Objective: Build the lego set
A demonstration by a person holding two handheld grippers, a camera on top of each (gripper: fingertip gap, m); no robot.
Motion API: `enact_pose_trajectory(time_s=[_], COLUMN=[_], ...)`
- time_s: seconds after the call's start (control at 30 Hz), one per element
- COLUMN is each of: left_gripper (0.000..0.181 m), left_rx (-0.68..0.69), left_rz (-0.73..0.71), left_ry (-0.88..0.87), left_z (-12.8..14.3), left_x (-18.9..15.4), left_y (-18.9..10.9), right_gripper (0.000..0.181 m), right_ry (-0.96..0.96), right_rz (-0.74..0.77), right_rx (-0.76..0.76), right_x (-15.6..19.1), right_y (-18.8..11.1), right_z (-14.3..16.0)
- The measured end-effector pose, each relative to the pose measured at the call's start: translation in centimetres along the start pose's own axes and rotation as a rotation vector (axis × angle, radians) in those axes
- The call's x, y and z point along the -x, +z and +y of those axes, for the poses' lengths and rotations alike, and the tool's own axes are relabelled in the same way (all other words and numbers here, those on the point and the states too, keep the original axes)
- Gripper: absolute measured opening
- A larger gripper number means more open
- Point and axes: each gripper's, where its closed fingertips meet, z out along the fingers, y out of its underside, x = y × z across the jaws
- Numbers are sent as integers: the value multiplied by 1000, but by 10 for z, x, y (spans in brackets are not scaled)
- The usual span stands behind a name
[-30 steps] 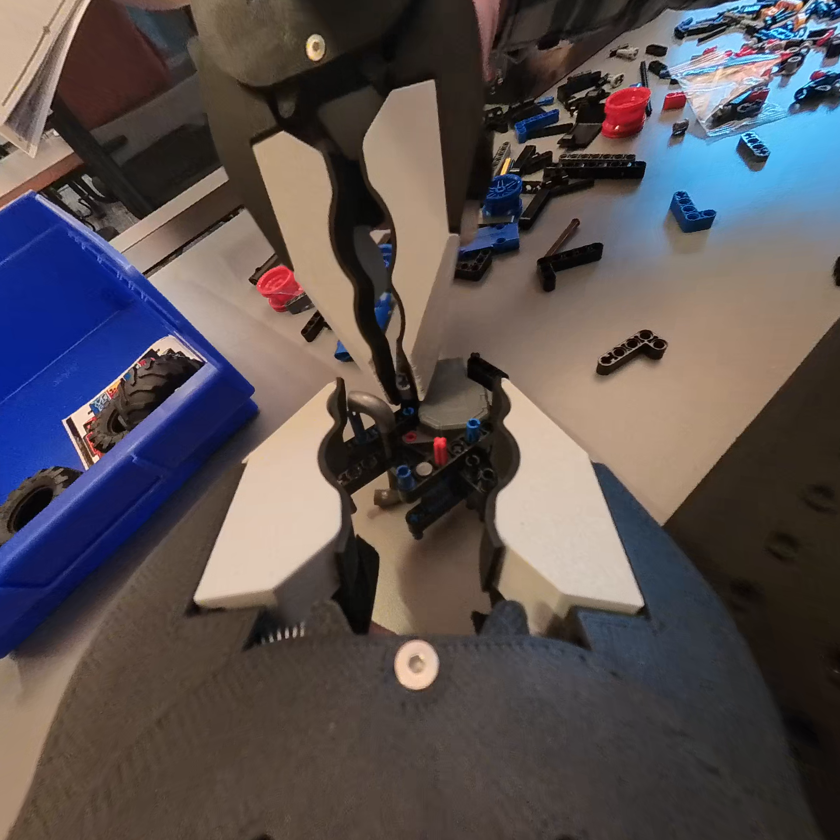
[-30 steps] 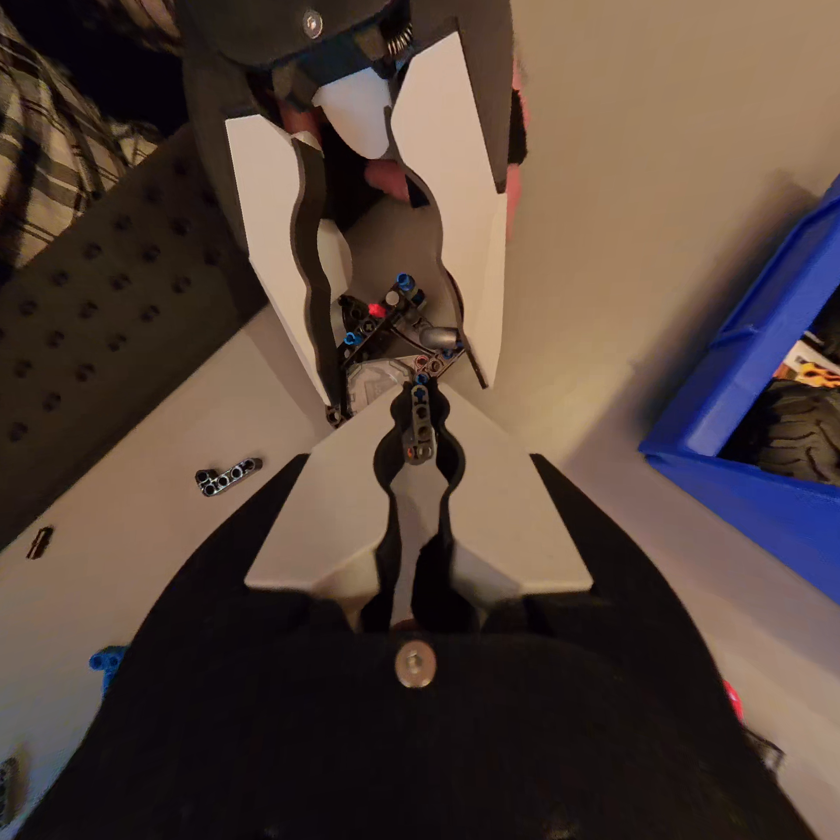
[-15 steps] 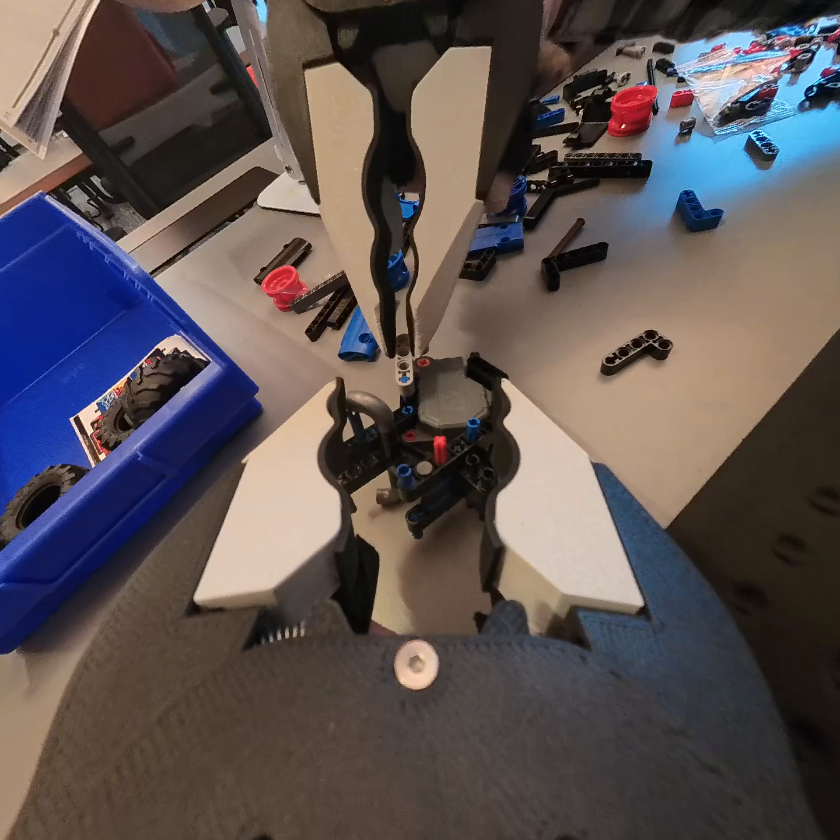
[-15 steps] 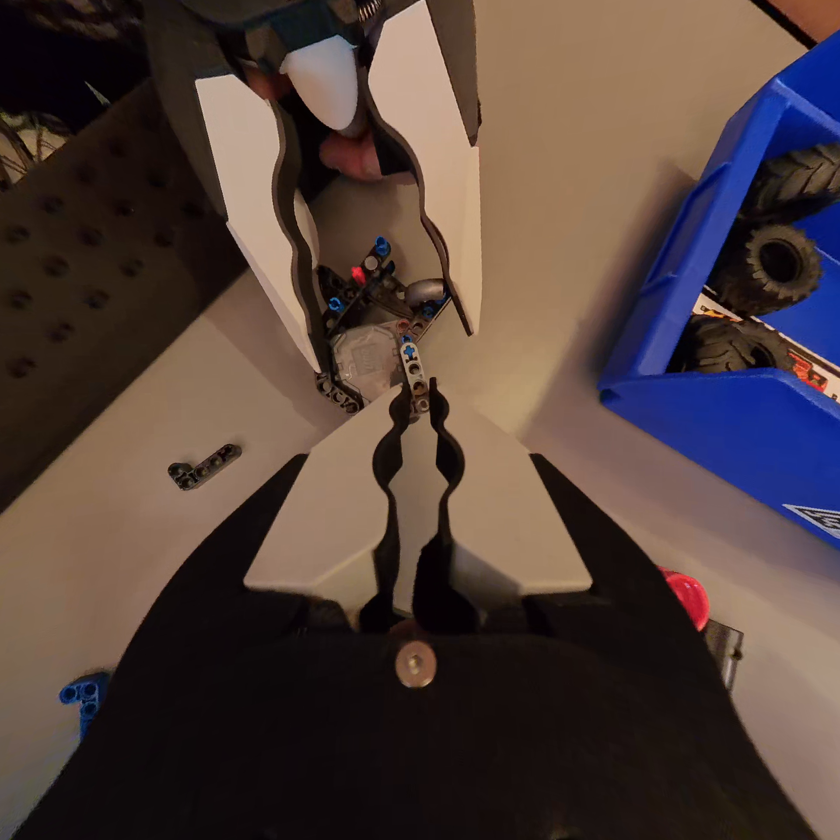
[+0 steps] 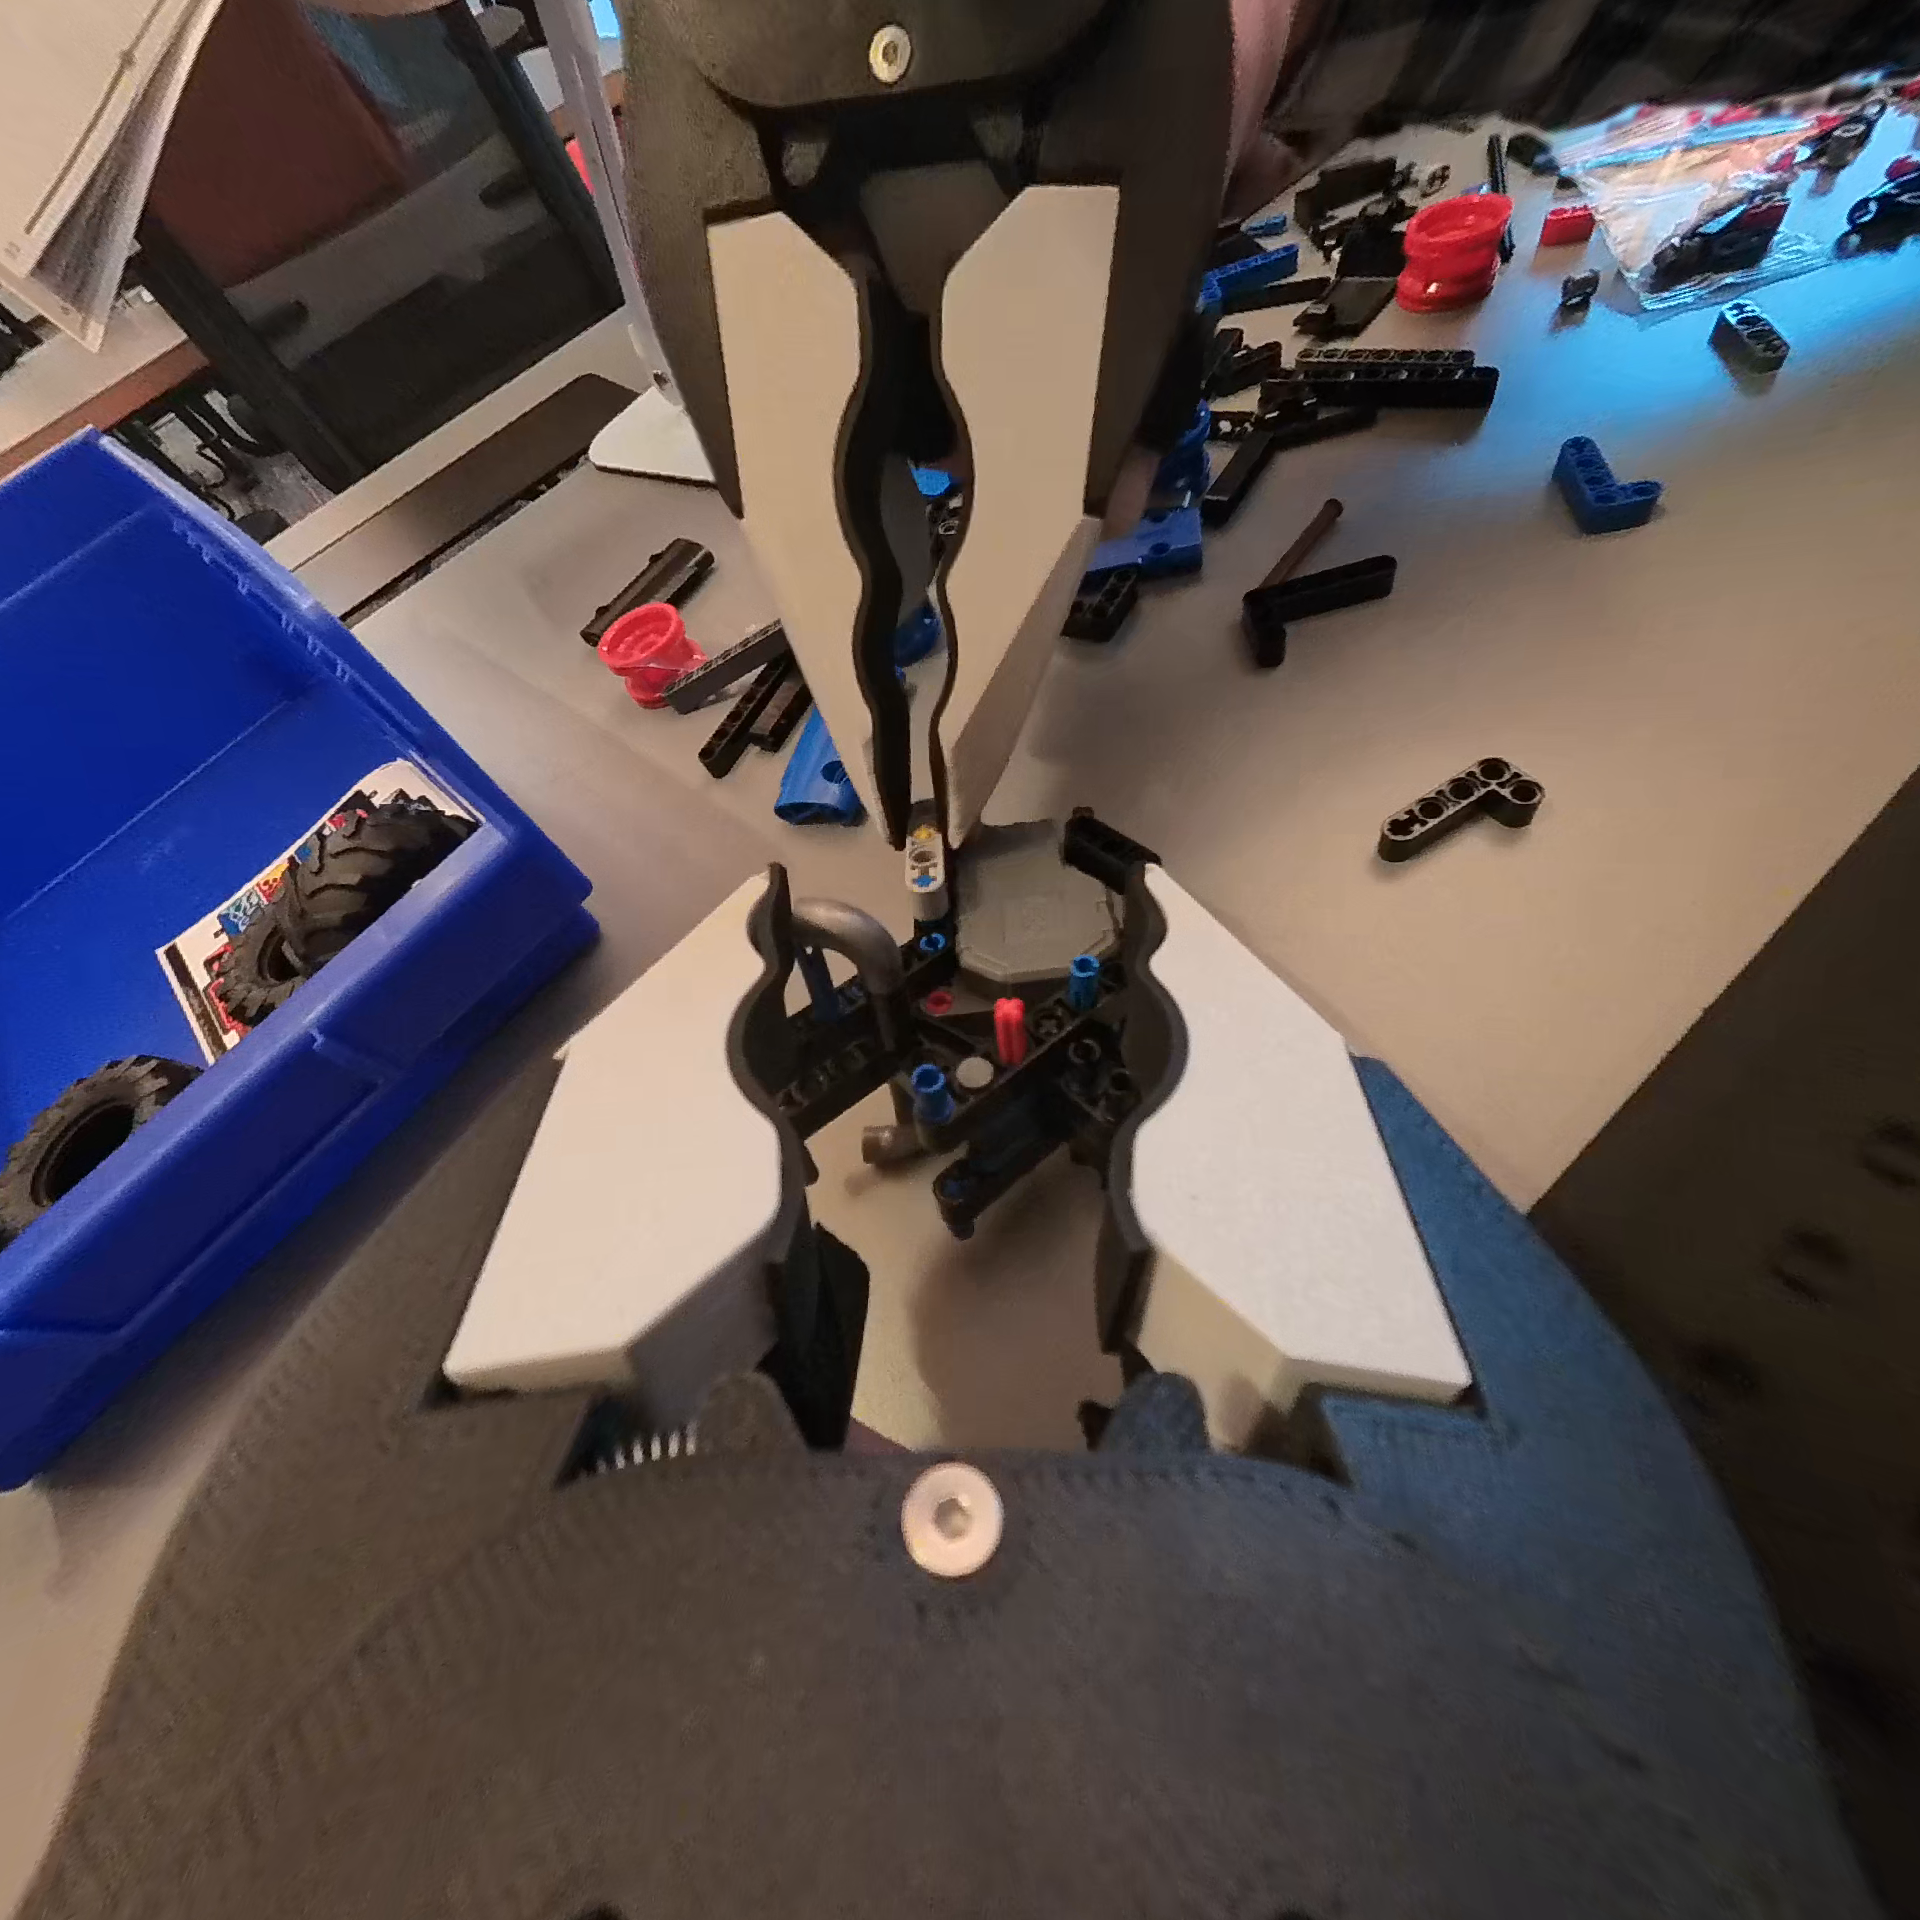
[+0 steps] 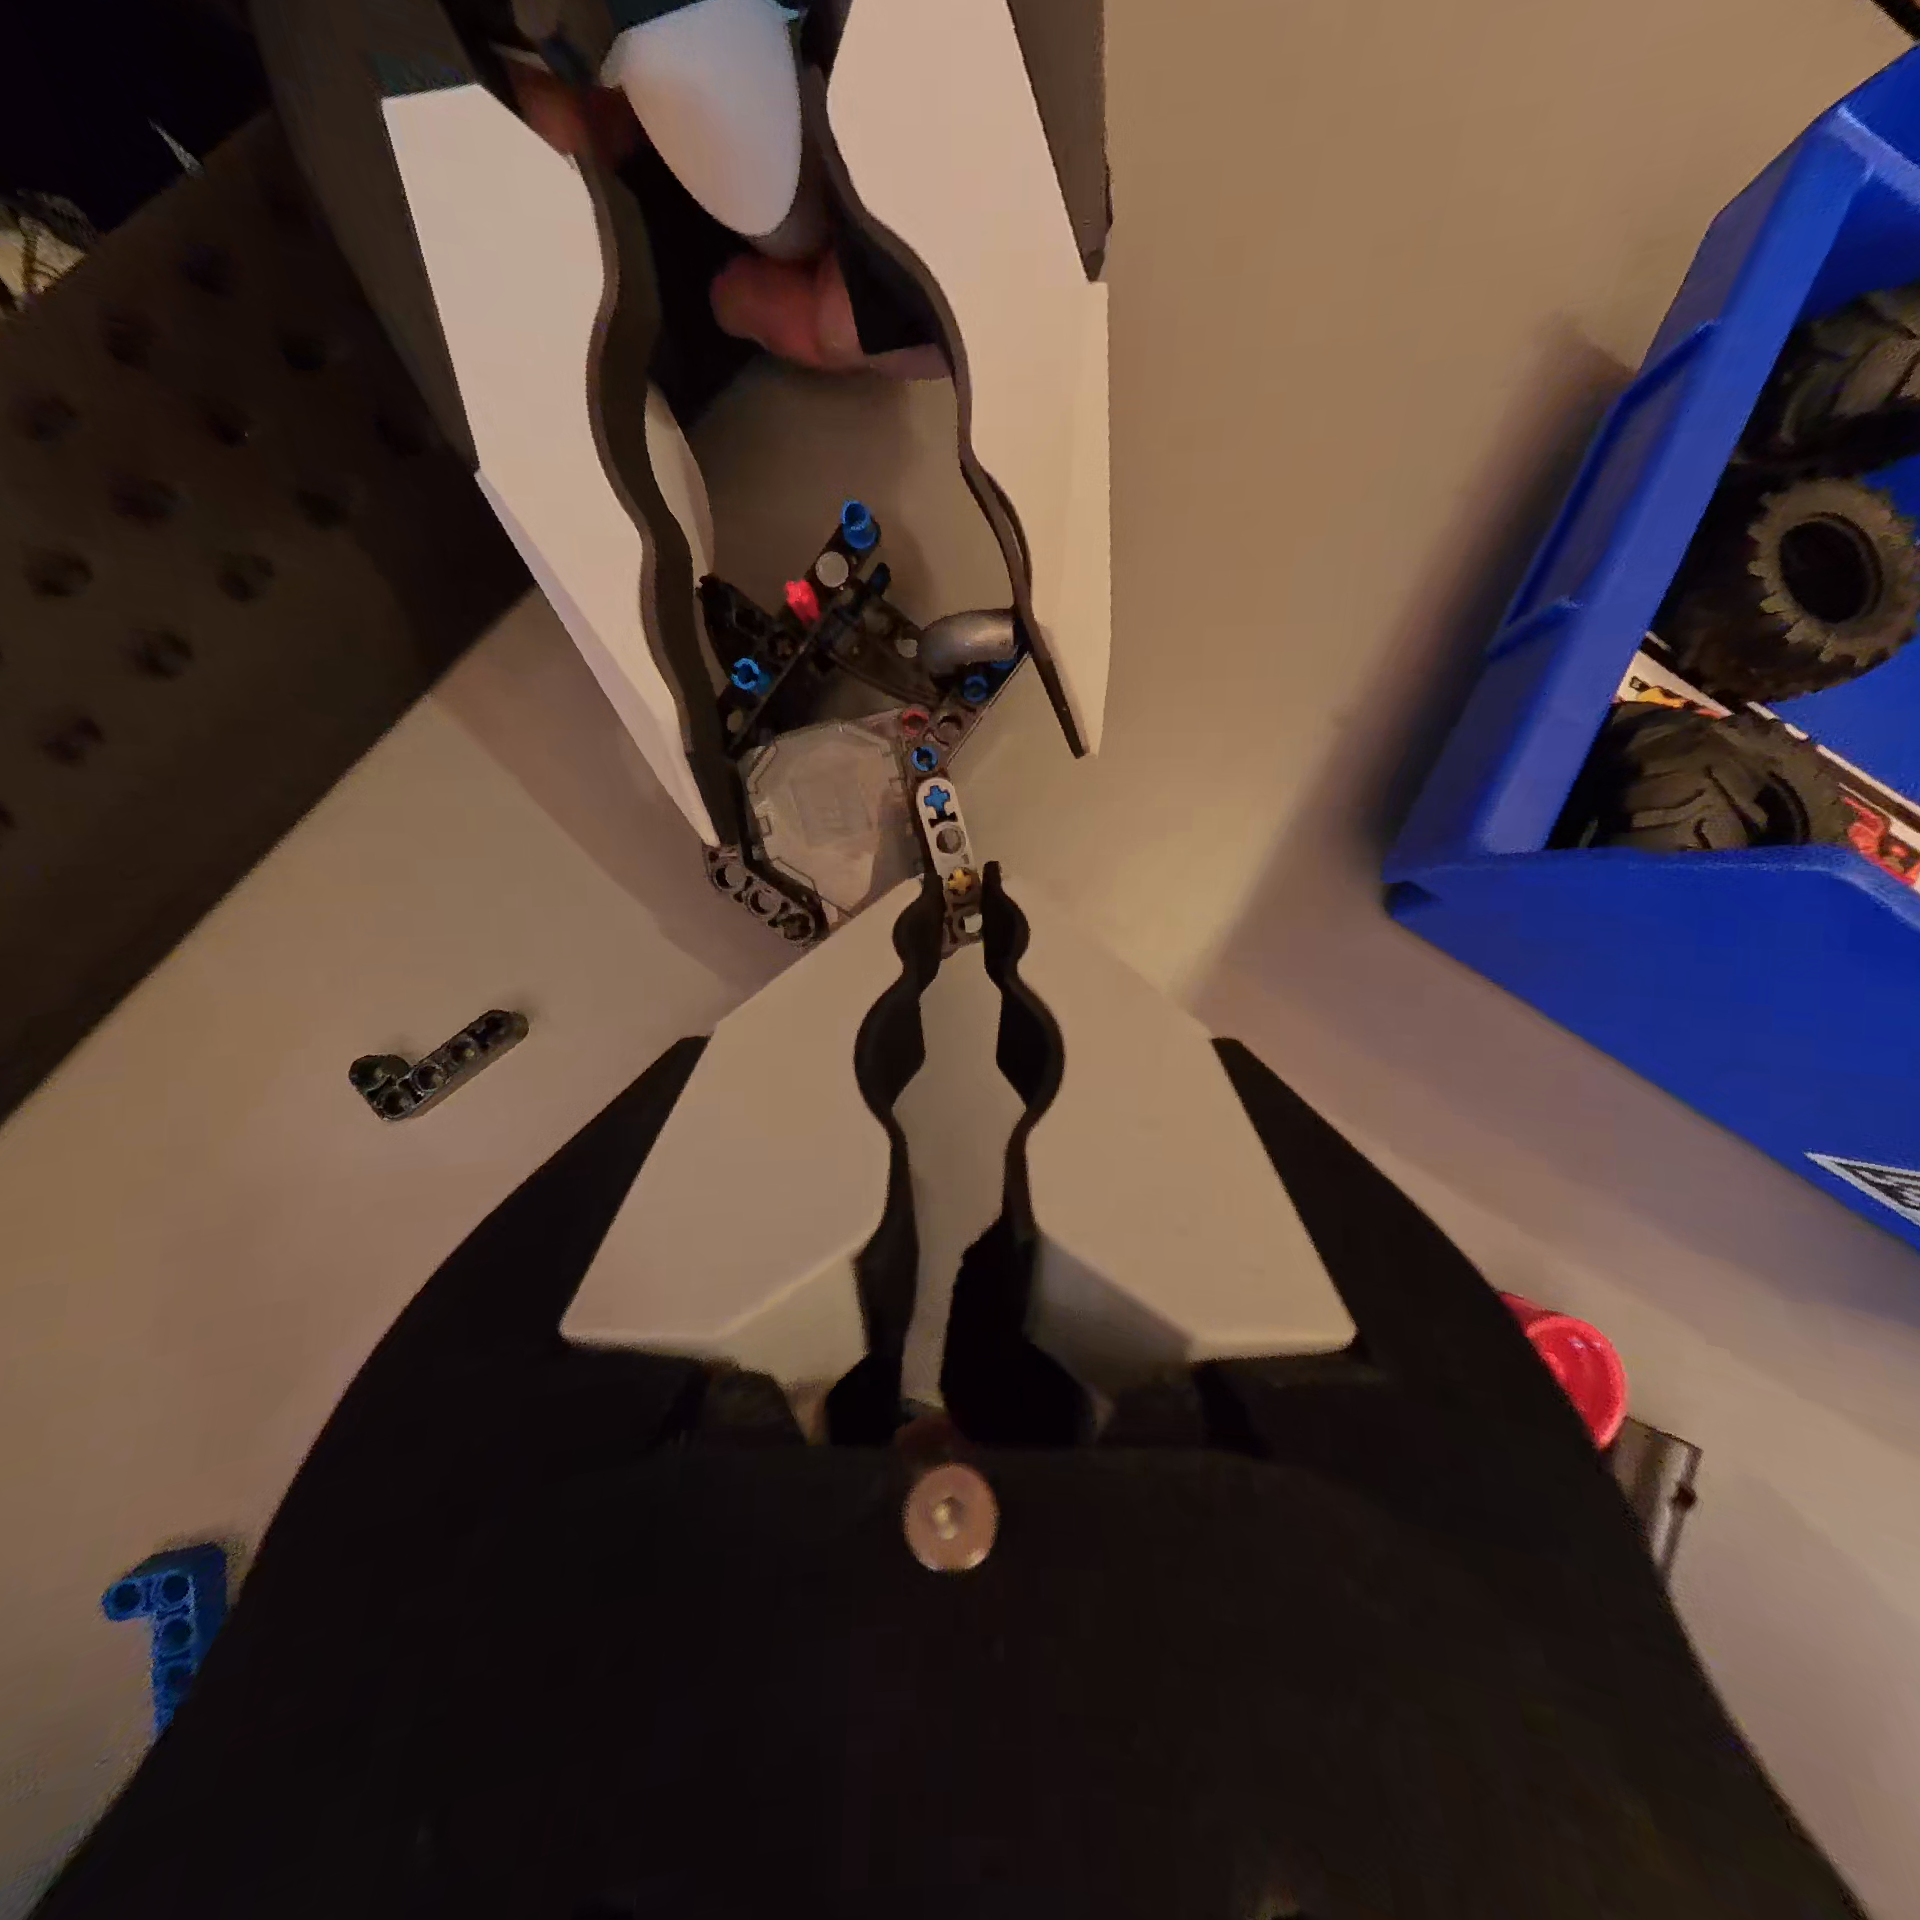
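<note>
Between our two grippers, item one: the chassis assembly (image 5: 966, 1049), which the left gripper (image 5: 951, 997) is clamping at mid-width on the table (image 5: 1351, 987). Item two: a small grey link beam (image 6: 948, 831), which the right gripper (image 6: 961, 904) is pinching narrowly by one end. We are now seeing more of it than half a second ago; its free end is seating on a blue pin. The right gripper is pointing steeply down at the left.

Dim warm light, fisheye edges, slight blur.
</note>
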Motion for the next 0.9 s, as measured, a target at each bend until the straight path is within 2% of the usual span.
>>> enact_pose_trajectory(time_s=[0.13, 0.2, 0.27, 0.43, 0.5, 0.6, 0.63, 0.7, 0.77, 0.9], left_gripper=[63, 63, 62, 67, 79, 83, 83, 82, 82, 84], left_rx=[3, 3, 3, 1, -16, -43, -37, -11, -13, 1], left_rz=[-13, -17, -14, -23, -39, -57, -55, -36, -41, -16], left_ry=[12, 20, 16, 8, -30, -76, -84, -108, -112, -148], left_z=[0, 0, 0, 1, -1, -2, -1, 5, 6, 10], left_x=[0, 0, 0, 3, 7, 15, 16, 17, 19, 18], left_y=[0, 0, 0, -1, -6, -18, -20, -23, -25, -26], right_gripper=[11, 8, 0, 0, 13, 41, 37, 14, 14, 13], right_ry=[-28, -15, -27, -21, 19, 84, 116, 164, 157, 57], right_rz=[42, 39, 44, 72, 108, 117, 83, 43, 49, 184], right_rx=[1, -49, -26, -20, -55, -10, -4, -53, -67, -37], right_x=[-2, -1, 1, 0, -4, -5, -1, 3, 6, 8], right_y=[-3, -6, -1, -3, -12, -9, -4, 2, 4, -5], right_z=[-3, -14, -13, -15, -18, -4, 1, 0, -2, -6])
